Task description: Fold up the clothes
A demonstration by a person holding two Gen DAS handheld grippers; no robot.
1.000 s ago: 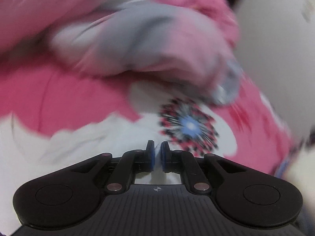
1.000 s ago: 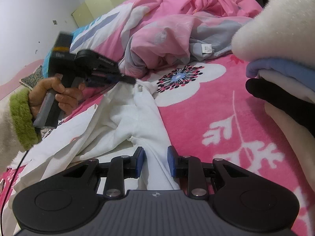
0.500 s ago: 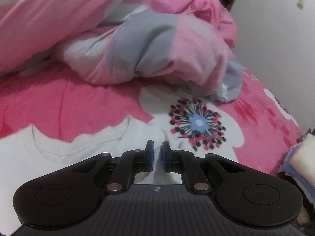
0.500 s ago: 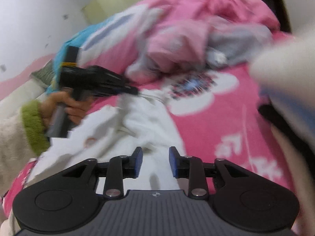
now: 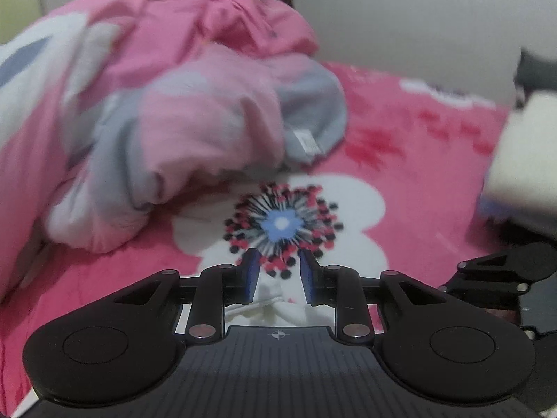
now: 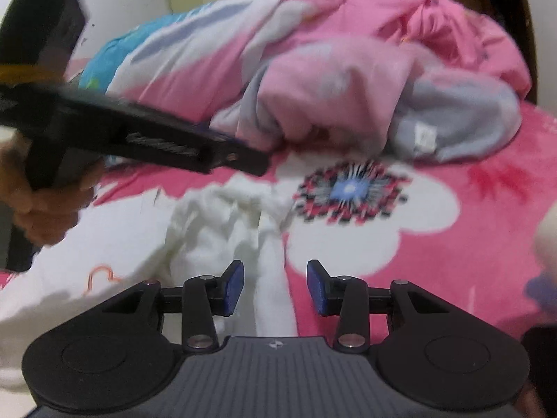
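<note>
The bed was covered by a pink blanket printed with a big white flower, a pale wall beyond it. To the left of the right gripper, a hand held the left gripper above the white garment. Both grippers stood parted and held nothing; a rumpled white ridge lay between the right one's blue fingers. The garment looked thin, limp and light, likely to sag and bunch, so a pinch at a hem or seam seemed best. Ahead, a heaped pink-and-grey quilt crowded the spreading room; far right, a blurred stack of clothes stood near.
</note>
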